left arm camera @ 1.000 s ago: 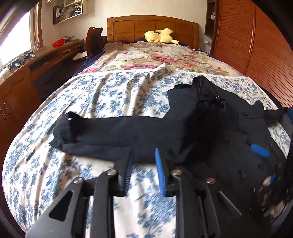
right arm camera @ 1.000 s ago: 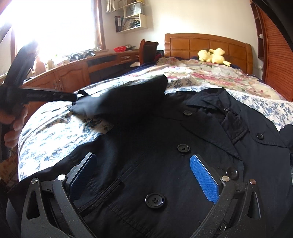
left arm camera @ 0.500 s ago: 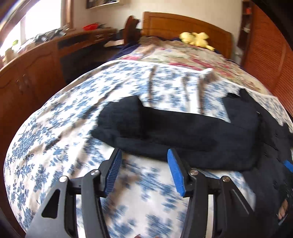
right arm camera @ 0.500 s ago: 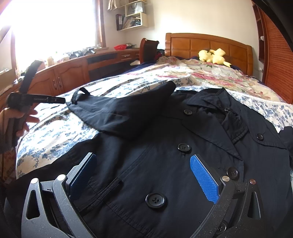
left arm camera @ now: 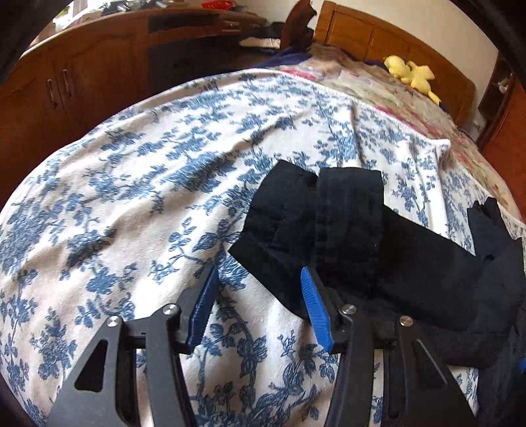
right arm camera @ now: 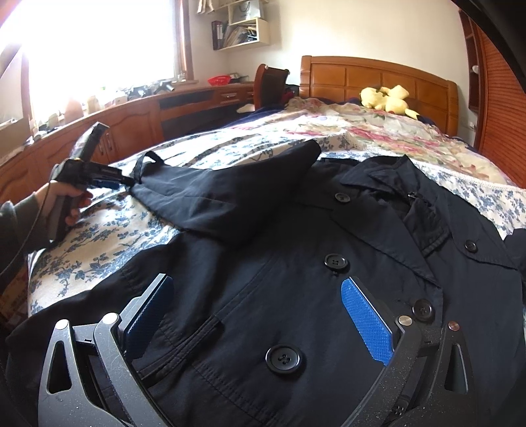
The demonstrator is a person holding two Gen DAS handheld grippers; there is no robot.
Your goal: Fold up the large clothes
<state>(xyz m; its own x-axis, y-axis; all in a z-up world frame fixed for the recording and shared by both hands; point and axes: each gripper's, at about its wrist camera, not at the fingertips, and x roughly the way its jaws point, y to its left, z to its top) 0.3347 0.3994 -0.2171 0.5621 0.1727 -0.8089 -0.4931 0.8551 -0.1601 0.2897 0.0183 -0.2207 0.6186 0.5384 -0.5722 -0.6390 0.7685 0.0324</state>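
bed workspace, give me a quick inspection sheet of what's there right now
surface: bed with blue floral bedspread, wrinkled; pink floral quilt beyond it.
job's things: black button-front coat spread flat, front up; its sleeve stretched sideways across the bedspread, cuff end creased.
clutter: yellow plush toy by the headboard.
grippers: left gripper open, low at the sleeve cuff, one finger beside the cloth; right gripper open, over the coat front.
cables: nothing seen.
surroundings: wooden cabinets under a bright window, cluttered countertop, wall shelf, chair, slatted wooden wardrobe.
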